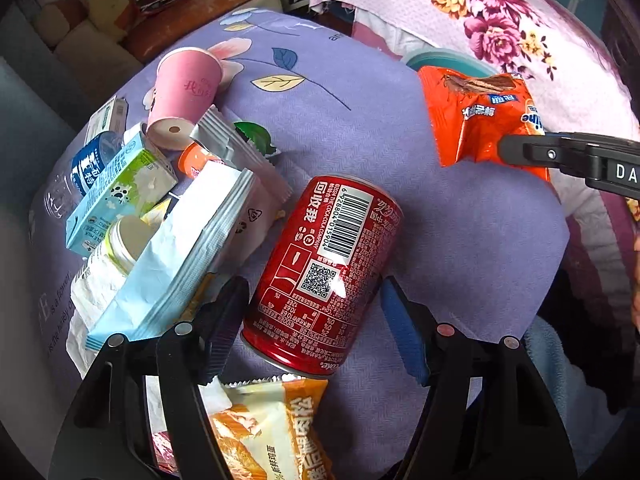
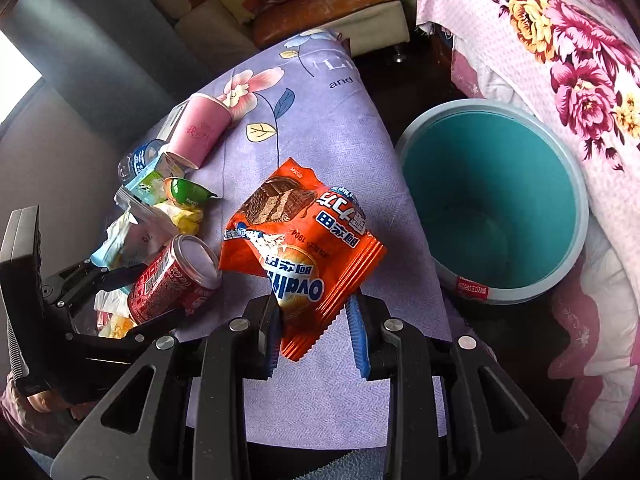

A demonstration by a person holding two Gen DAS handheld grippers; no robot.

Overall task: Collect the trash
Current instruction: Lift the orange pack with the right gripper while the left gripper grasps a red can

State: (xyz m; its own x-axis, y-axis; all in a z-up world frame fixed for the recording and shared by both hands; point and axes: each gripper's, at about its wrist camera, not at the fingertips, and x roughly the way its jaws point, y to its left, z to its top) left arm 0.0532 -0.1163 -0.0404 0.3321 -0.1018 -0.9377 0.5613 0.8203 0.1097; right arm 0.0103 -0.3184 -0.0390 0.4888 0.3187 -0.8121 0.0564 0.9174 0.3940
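Observation:
My left gripper (image 1: 314, 326) is shut on a red Coca-Cola can (image 1: 324, 276), its fingers on both sides of the can above the purple floral cloth (image 1: 360, 128). The can also shows in the right wrist view (image 2: 176, 280). My right gripper (image 2: 314, 330) is shut on an orange Ovaltine wrapper (image 2: 304, 256), held up over the cloth. The wrapper also shows in the left wrist view (image 1: 476, 120). A teal trash bin (image 2: 496, 200) stands open to the right of the cloth, and it looks empty.
A pile of trash lies at the cloth's left: a pink paper cup (image 1: 184, 96), a milk carton (image 1: 120, 196), a water bottle (image 1: 86, 168), pale blue packets (image 1: 180, 264). A yellow snack packet (image 1: 272, 432) lies under my left gripper. A pink flowered blanket (image 2: 560, 60) lies at the right.

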